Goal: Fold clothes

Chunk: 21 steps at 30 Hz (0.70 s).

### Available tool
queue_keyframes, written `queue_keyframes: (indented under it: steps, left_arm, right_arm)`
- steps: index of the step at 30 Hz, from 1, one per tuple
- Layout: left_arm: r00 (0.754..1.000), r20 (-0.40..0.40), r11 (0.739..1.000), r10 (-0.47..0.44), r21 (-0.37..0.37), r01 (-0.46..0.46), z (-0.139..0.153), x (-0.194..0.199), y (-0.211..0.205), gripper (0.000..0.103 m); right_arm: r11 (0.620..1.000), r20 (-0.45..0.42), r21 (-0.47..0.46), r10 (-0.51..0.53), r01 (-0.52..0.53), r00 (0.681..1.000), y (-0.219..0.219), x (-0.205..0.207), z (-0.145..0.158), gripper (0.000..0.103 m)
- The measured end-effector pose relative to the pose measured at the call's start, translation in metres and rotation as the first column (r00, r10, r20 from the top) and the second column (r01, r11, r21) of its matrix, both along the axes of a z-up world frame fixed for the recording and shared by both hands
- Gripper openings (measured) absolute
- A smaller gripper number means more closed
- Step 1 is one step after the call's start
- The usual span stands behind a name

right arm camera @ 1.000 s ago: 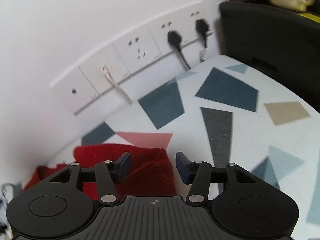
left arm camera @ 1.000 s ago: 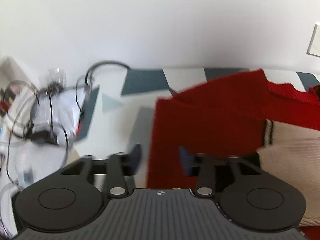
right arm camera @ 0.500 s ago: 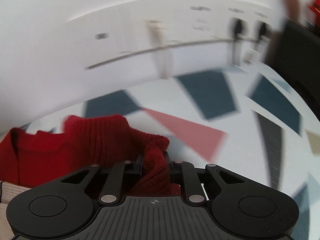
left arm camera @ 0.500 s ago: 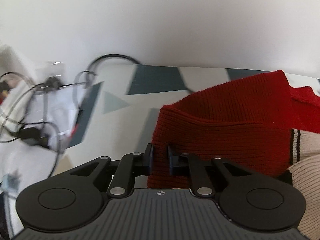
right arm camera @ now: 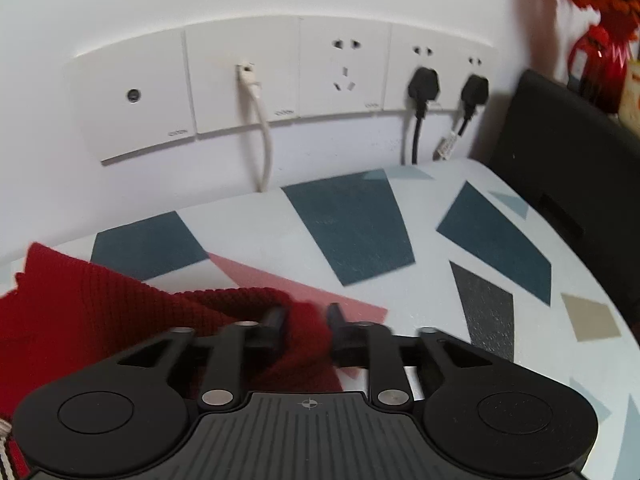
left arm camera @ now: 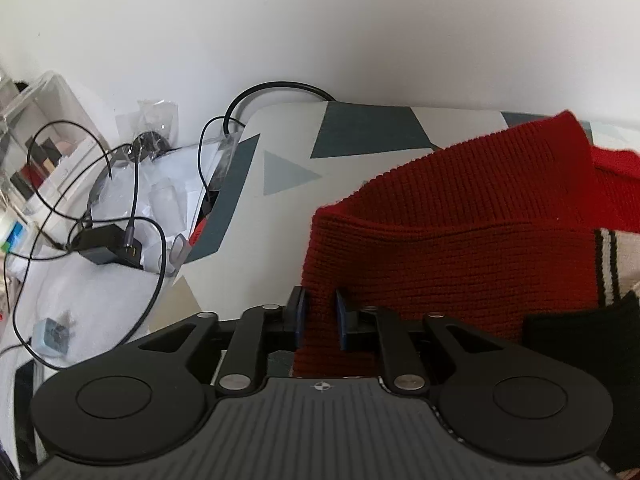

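Note:
A red knit sweater [left arm camera: 448,240] with a cream panel and black stripes [left arm camera: 608,264] lies on a table with a geometric-patterned cloth [left arm camera: 288,168]. My left gripper [left arm camera: 320,318] is shut on the sweater's left edge, and the fabric is lifted off the table. In the right wrist view the sweater [right arm camera: 100,312] spreads to the left. My right gripper [right arm camera: 306,330] is shut on its right corner, held just above the cloth [right arm camera: 352,224].
Left of the table lie tangled black cables, a charger [left arm camera: 106,244] and plastic bags. Wall sockets with two black plugs [right arm camera: 424,84] and a white cable [right arm camera: 256,120] stand behind. A black box [right arm camera: 568,168] and red items stand at the right.
Both grippers were open a second ago beside the sweater's edges. They closed on the red fabric and have lifted it; the right view has swung toward the sockets.

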<state>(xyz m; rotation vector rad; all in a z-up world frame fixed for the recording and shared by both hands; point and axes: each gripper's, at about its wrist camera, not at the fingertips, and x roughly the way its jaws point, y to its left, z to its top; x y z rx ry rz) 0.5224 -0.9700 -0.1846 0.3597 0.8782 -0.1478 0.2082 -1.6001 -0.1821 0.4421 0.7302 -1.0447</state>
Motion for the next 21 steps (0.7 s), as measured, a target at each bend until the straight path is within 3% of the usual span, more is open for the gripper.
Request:
queue_keyframes:
  steps: [3,6,9,11,13,14,16,18,20,21]
  left_arm:
    - [1.000,-0.014,0.999,-0.011,-0.049,0.010,0.010,-0.007,0.005,0.022]
    - [0.999,-0.028,0.995,-0.023,-0.100,0.020,0.021,-0.014,0.010,0.023]
    - [0.998,-0.033,0.986,-0.058,-0.156,0.053,0.033,-0.027,0.009,0.026]
    - [0.995,-0.027,0.978,-0.096,-0.188,0.089,0.041,-0.040,0.003,0.044]
    - [0.989,-0.033,0.968,-0.143,-0.213,0.133,0.044,-0.050,-0.005,0.065]
    - [0.984,-0.043,0.962,-0.170,-0.225,0.157,0.043,-0.055,-0.010,0.067]
    - [0.974,-0.070,0.952,-0.215,-0.240,0.193,0.038,-0.061,-0.020,0.067]
    - [0.965,-0.089,0.945,-0.246,-0.245,0.218,0.031,-0.067,-0.029,0.067]
    - [0.962,-0.098,0.942,-0.256,-0.249,0.225,0.024,-0.073,-0.036,0.067]
    - [0.961,-0.099,0.940,-0.258,-0.256,0.225,0.021,-0.075,-0.037,0.065]
  right_arm:
    - [0.998,0.081,-0.069,0.003,0.003,0.997,0.020,0.002,0.026,0.038]
    - [0.989,0.147,-0.115,0.105,-0.088,0.984,0.051,0.008,0.053,0.039]
    - [0.961,0.119,-0.038,0.278,-0.275,0.953,0.073,0.037,0.050,0.034]
    - [0.941,0.087,0.034,0.333,-0.337,0.939,0.082,0.058,0.039,0.035]
    - [0.949,0.010,0.054,0.309,-0.309,0.951,0.082,0.075,0.021,0.040]
    - [0.956,-0.032,0.044,0.290,-0.288,0.957,0.080,0.080,0.013,0.044]
    - [0.969,-0.096,0.033,0.248,-0.246,0.964,0.075,0.086,0.000,0.054]
    - [0.973,-0.067,0.039,0.230,-0.228,0.971,0.074,0.085,-0.005,0.055]
    - [0.971,-0.053,0.039,0.237,-0.235,0.970,0.076,0.085,-0.007,0.050]
    - [0.969,-0.050,0.039,0.245,-0.244,0.968,0.077,0.086,-0.007,0.042]
